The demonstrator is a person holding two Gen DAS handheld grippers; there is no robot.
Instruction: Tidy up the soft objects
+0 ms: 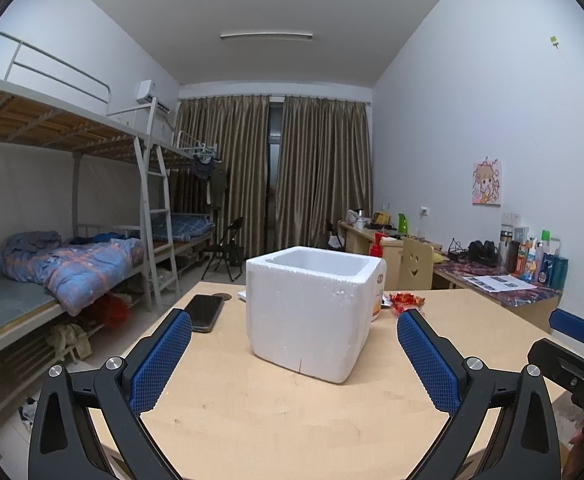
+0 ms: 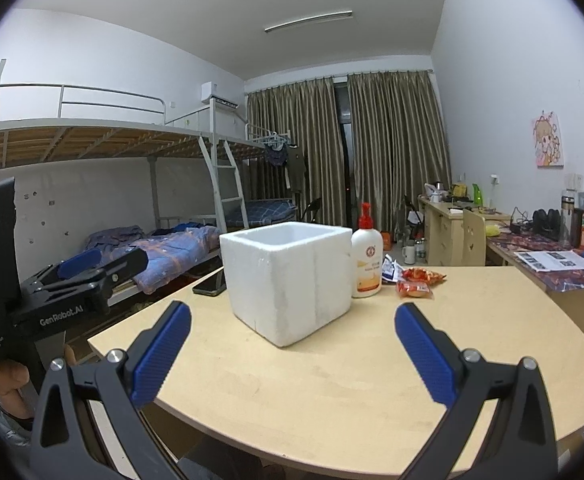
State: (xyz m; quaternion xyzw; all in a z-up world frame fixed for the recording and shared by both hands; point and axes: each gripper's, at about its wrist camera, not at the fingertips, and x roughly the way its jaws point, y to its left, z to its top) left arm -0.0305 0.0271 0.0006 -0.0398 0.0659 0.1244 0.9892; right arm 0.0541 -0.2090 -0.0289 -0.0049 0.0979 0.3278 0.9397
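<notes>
Left wrist view: left tool (image 1: pixel 294 322) released, empty, above desk (image 1: pixel 276 420); foam box (image 1: pixel 312 312) straight ahead, snack packets (image 1: pixel 406 302) behind-right of box.

Right wrist view: right tool (image 2: pixel 292 316) released; packets (image 2: pixel 416 282) right of box (image 2: pixel 288 280), beside lotion bottle (image 2: pixel 367 258).

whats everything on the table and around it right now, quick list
foam box: 1, white, open top, middle of table
pump bottle: 1, white with red pump, right behind box
snack packets: about 3, red and blue, right of bottle
phone: 1, black, flat, left of box
table: 1, light wood
bunk beds: white frames, blue bedding, left wall
curtains: brown, far wall
desks: right wall, cluttered
left gripper: open, blue pads
right gripper: open, blue pads
</notes>
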